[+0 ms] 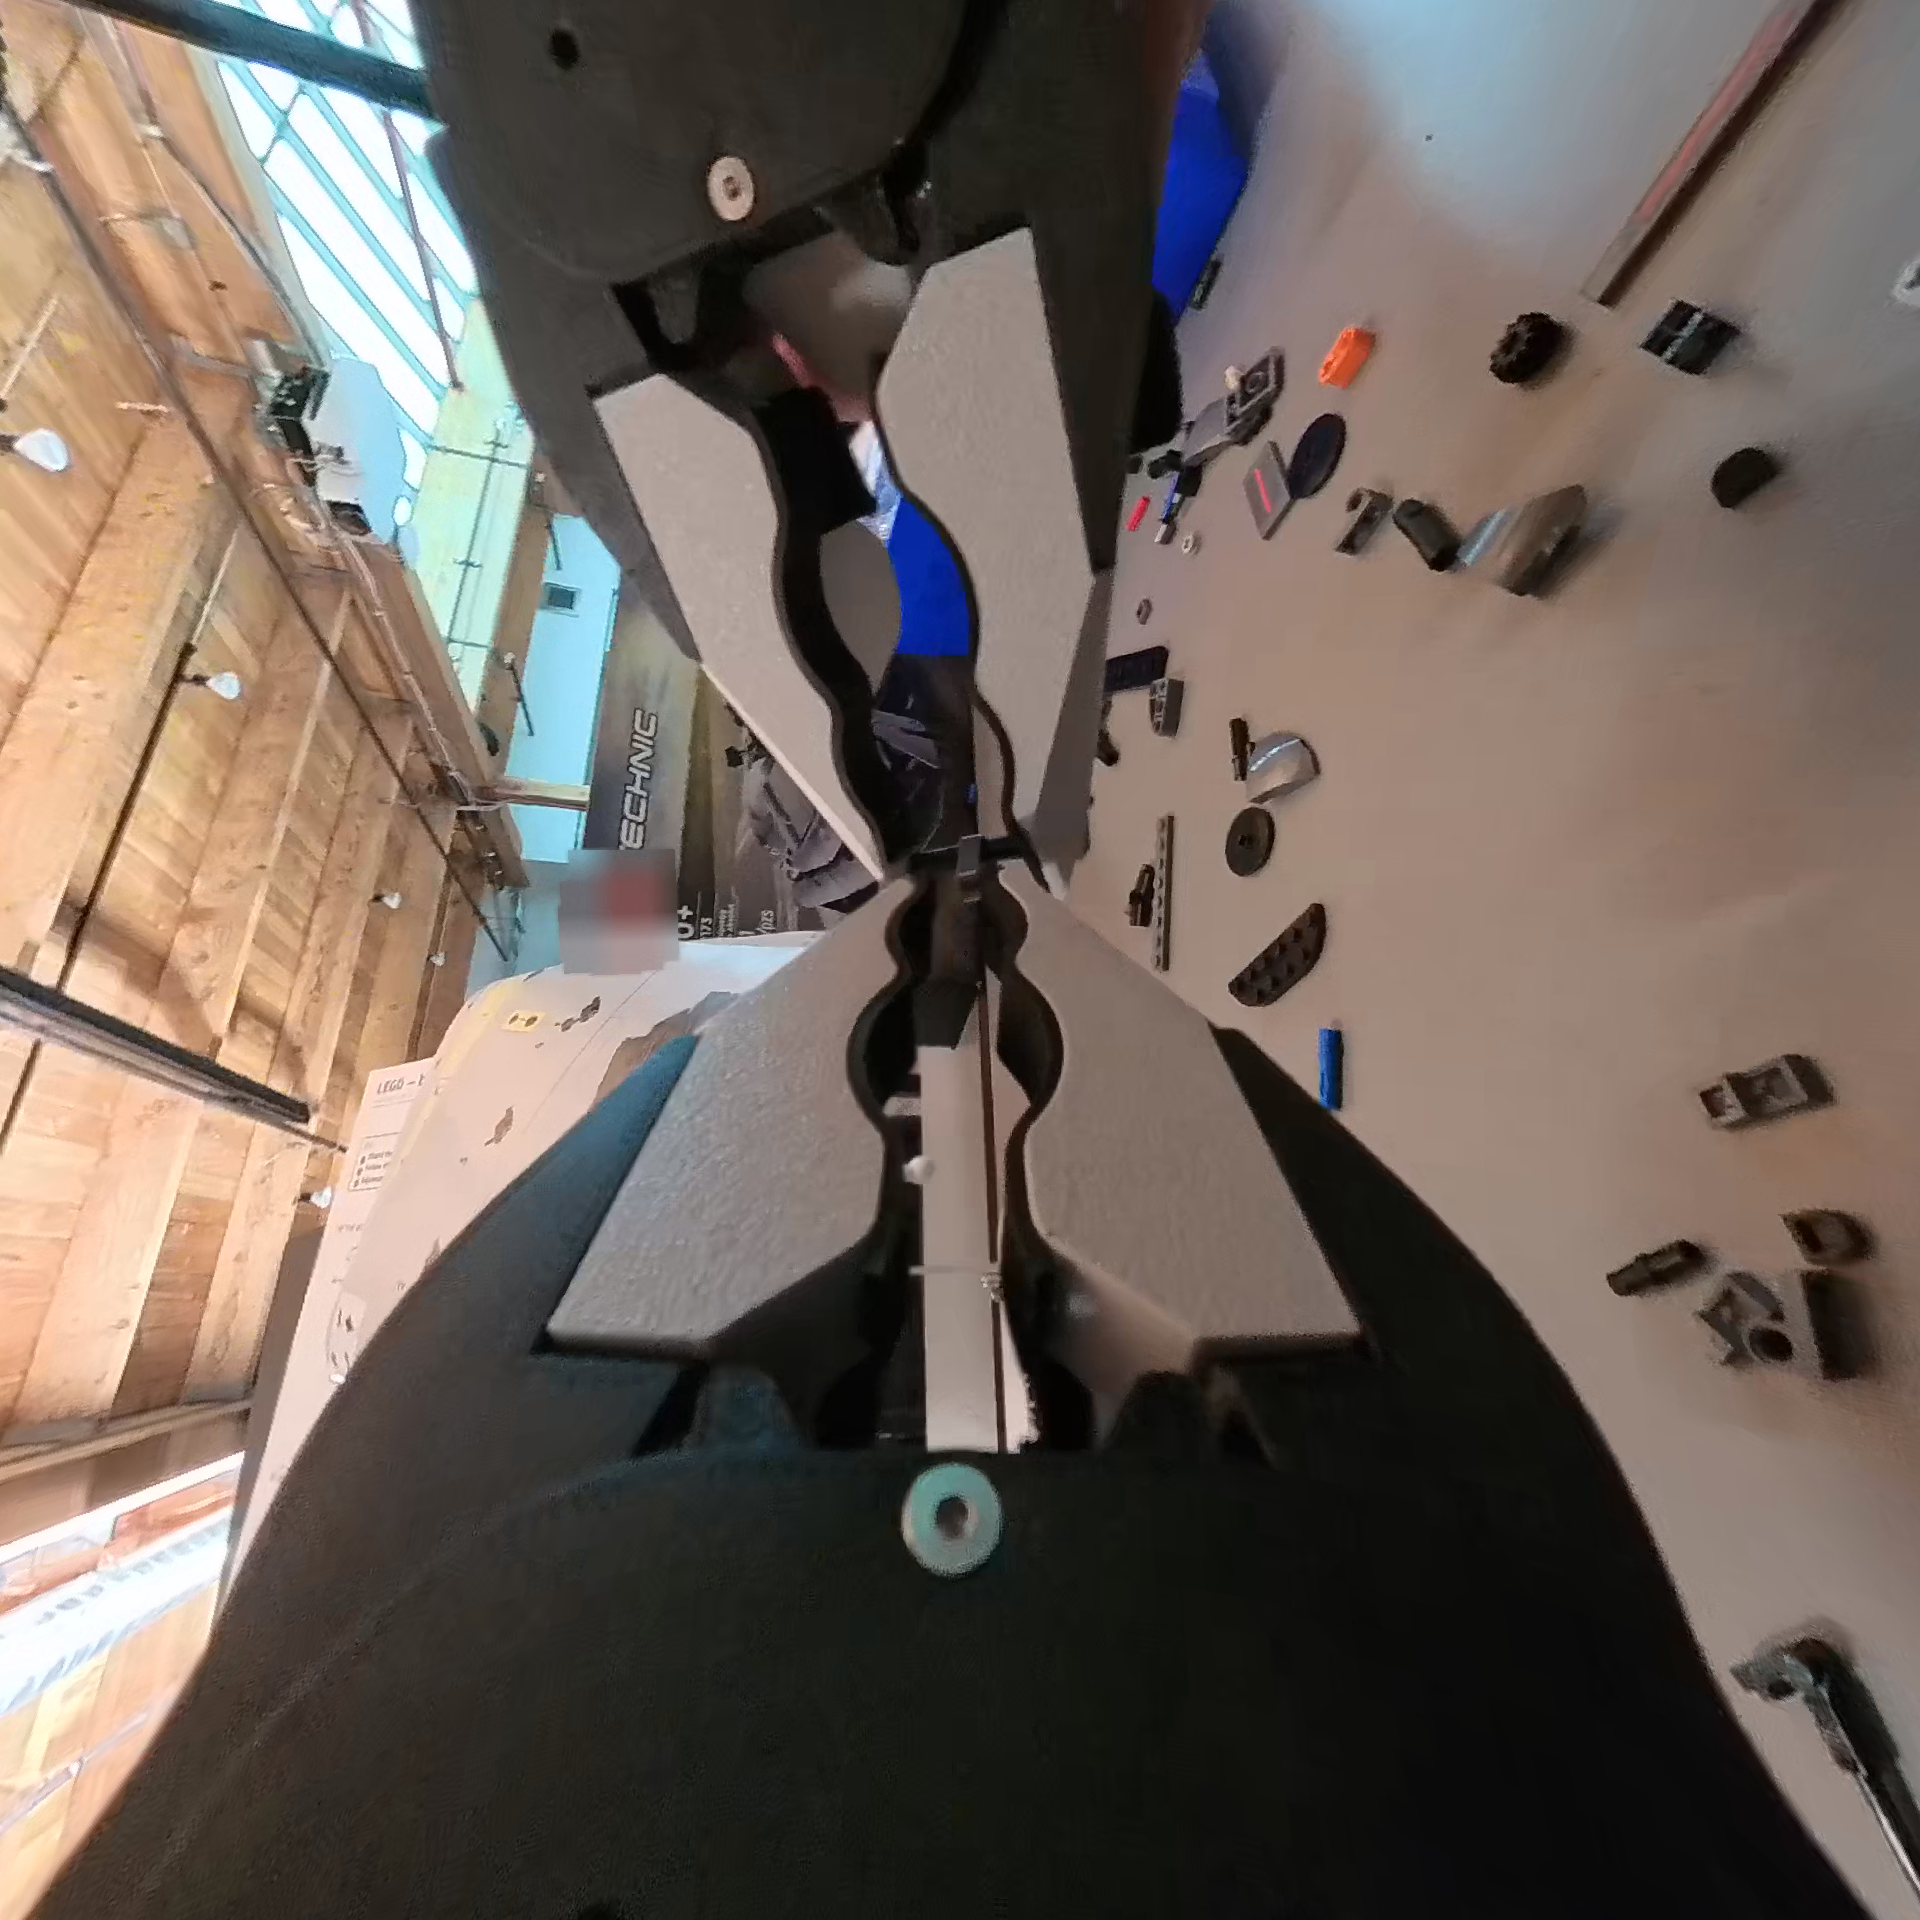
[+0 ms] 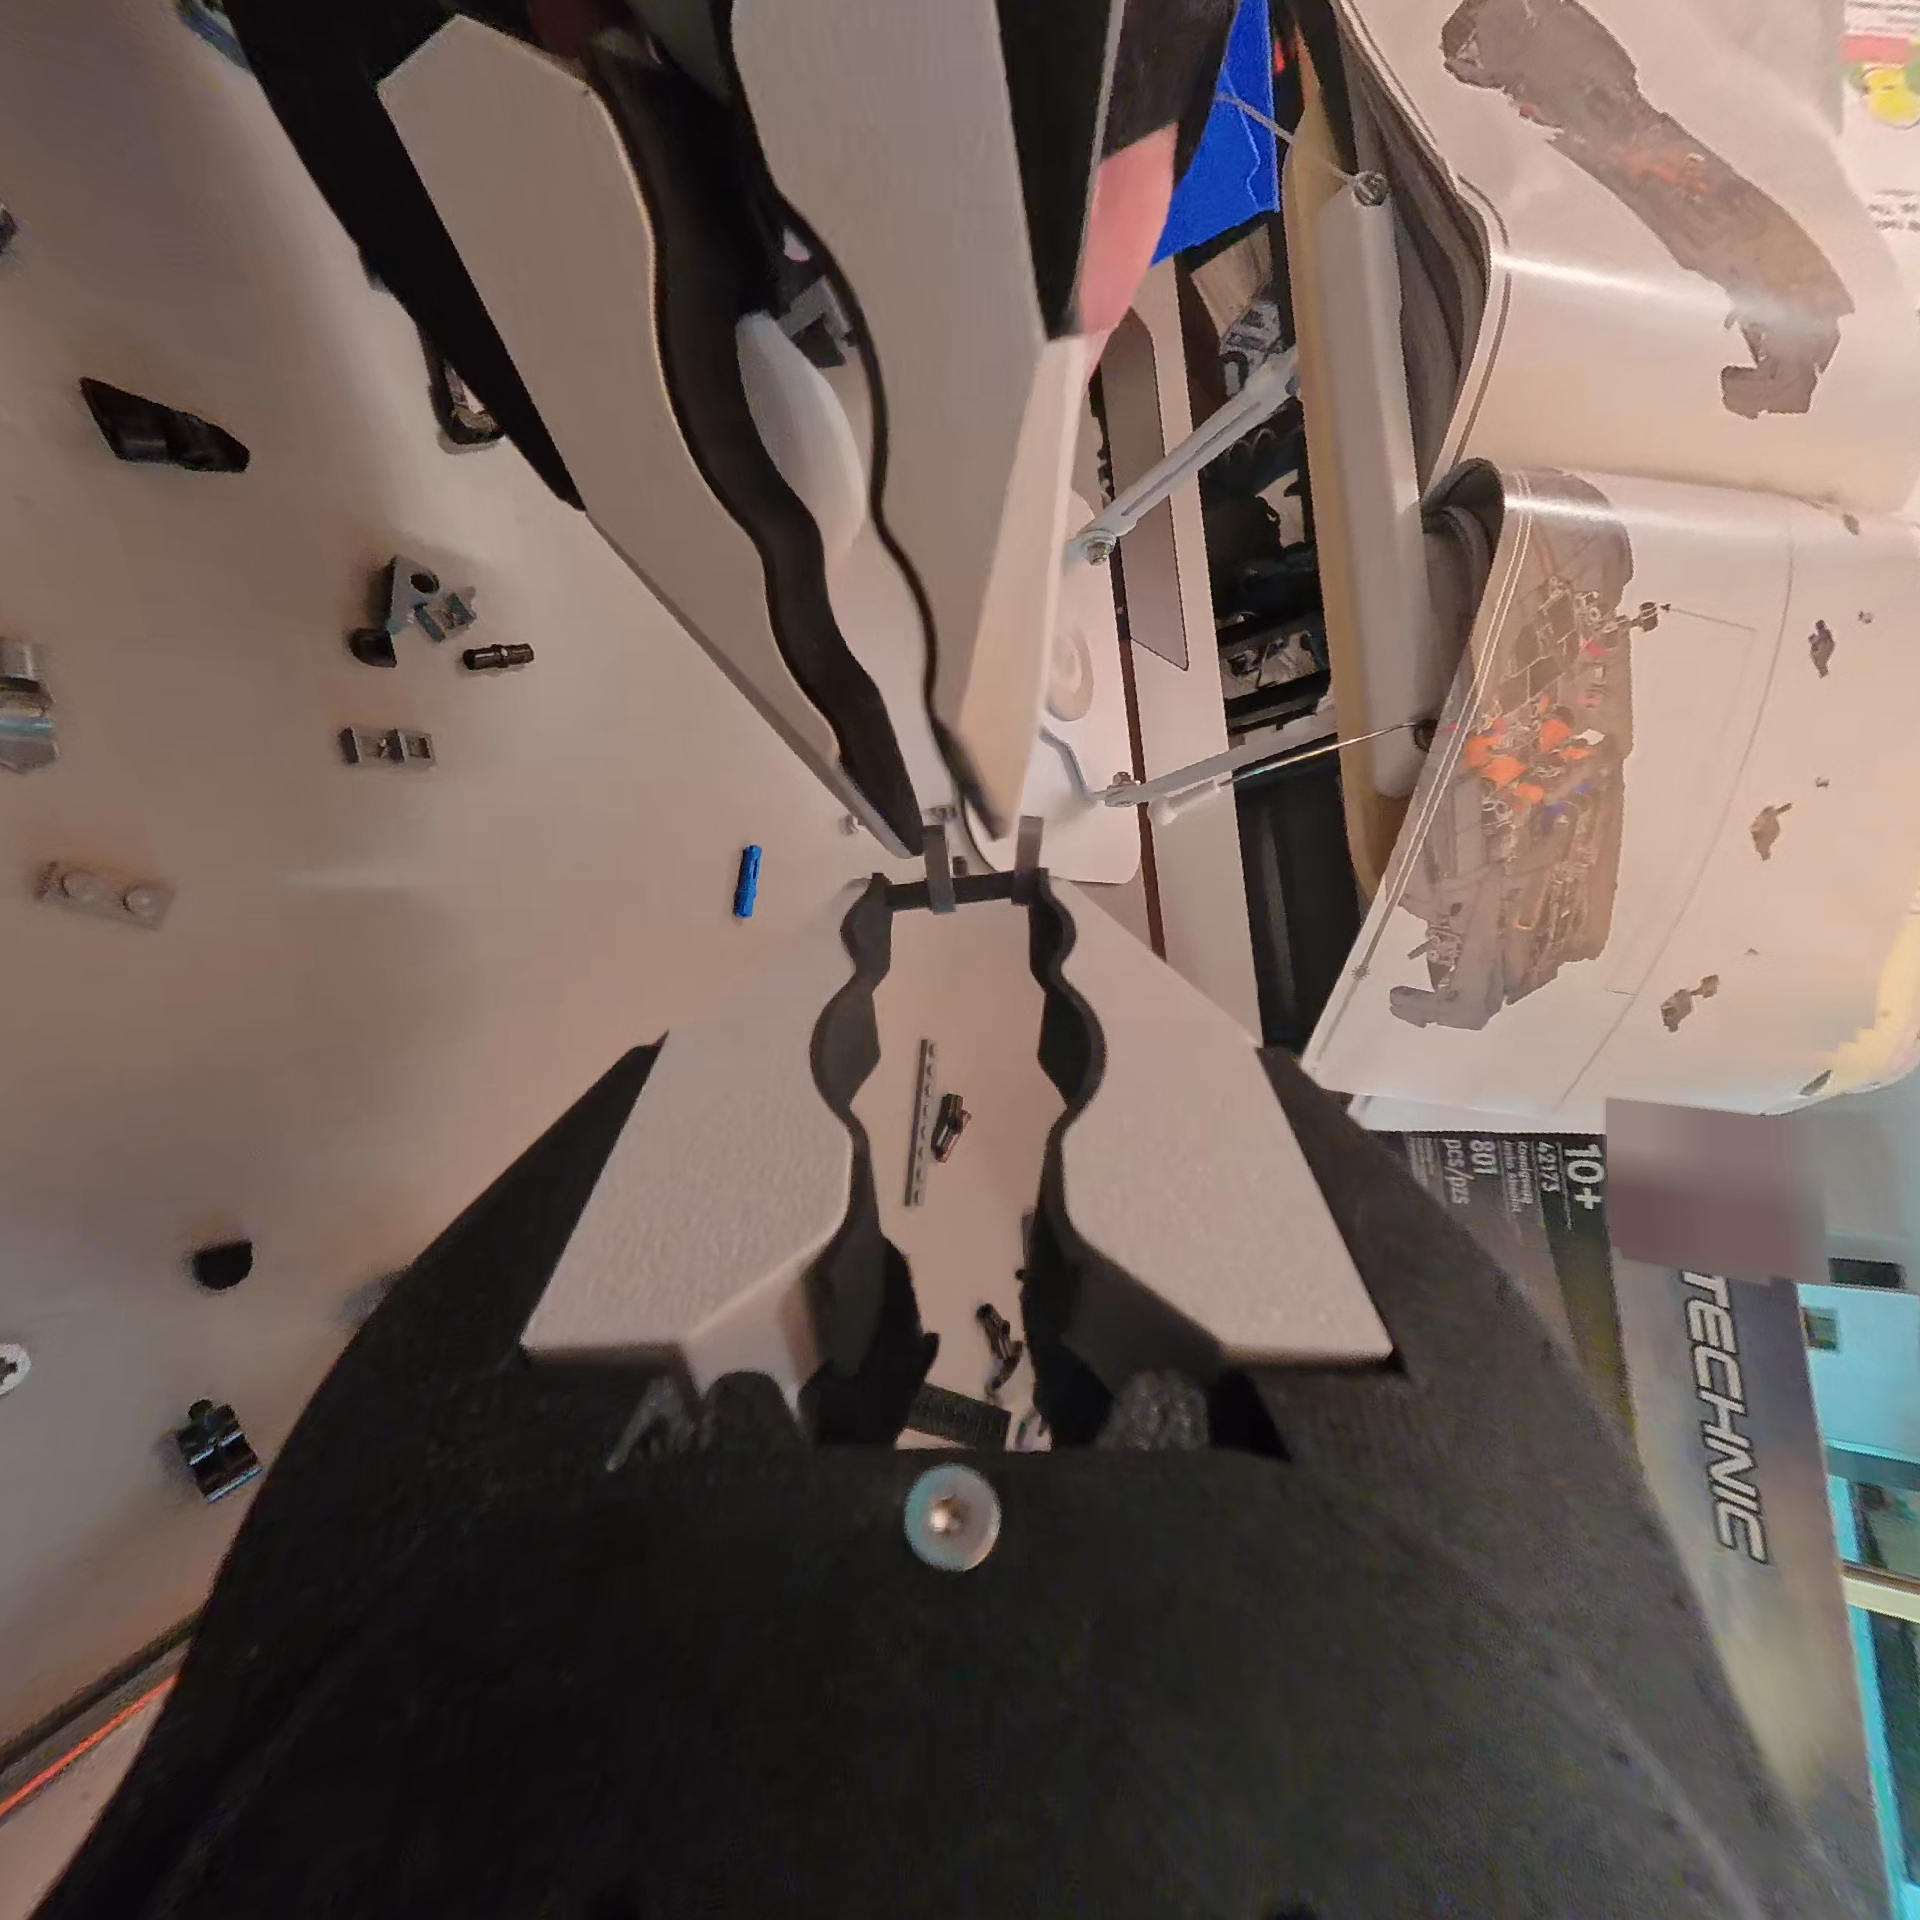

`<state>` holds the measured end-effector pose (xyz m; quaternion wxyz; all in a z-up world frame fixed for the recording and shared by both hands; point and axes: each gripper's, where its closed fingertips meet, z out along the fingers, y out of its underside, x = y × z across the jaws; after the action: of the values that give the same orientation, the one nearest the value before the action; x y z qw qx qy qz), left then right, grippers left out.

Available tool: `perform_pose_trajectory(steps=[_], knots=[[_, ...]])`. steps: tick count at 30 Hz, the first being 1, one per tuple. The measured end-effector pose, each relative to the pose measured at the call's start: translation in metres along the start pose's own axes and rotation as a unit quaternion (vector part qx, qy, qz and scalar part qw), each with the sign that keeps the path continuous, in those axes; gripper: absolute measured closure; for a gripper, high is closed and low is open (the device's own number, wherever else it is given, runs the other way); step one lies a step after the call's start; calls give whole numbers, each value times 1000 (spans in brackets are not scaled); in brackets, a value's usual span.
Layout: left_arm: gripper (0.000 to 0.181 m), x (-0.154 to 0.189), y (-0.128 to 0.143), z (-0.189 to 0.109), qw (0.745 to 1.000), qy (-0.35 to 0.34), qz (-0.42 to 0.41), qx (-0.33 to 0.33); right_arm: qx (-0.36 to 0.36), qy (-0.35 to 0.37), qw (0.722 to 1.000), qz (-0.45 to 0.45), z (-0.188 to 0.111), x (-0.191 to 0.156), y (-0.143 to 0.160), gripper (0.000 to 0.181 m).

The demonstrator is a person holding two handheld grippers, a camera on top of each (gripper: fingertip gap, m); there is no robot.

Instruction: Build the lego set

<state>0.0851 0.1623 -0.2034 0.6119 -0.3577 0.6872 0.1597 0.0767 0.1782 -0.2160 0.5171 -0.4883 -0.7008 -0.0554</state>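
Above the pale table [image 1: 1558, 831], well clear of the loose parts lying scattered on it, the two grippers are meeting tip to tip. The right gripper [image 2: 956, 899] is clamping a short black axle [image 2: 982, 891] lengthwise, one fingertip pressing on each end, so its jaws are standing only an axle-length apart. The left gripper [image 1: 961, 894] is coming in from the far side with its jaws pinched almost together on a small grey connector [image 2: 940, 878], which is sitting on the axle. A second grey piece [image 2: 1029, 844] is standing at the axle's right end.

This looks like the connector being seated along the axle. To do it well, the left gripper should be pushing straight along the axle's line, not across it, since a sideways shove could be twisting the axle out of its end-on grip. The right gripper should be holding steady. A blue pin [image 2: 746, 881] is lying on the table just to the left, and the set's box [image 2: 1714, 1455] and open booklet [image 2: 1662, 727] are lying off to the right.
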Motion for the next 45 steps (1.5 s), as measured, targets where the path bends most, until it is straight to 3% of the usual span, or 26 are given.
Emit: perform_pose_trajectory(steps=[8,14,34,45], knots=[[144,-10,3,1,999,-21,-41,6,16,-19,999,33,-2,-2,0,157],[163,-1,1,4,999,5,-43,6,12,-23,999,27,0,-5,-1,157],[169,2,1,3,997,29,-73,3,9,-28,999,31,0,-7,-1,160],[168,-2,3,2,991,39,-124,31,36,-45,995,79,-2,-3,-1,160]])
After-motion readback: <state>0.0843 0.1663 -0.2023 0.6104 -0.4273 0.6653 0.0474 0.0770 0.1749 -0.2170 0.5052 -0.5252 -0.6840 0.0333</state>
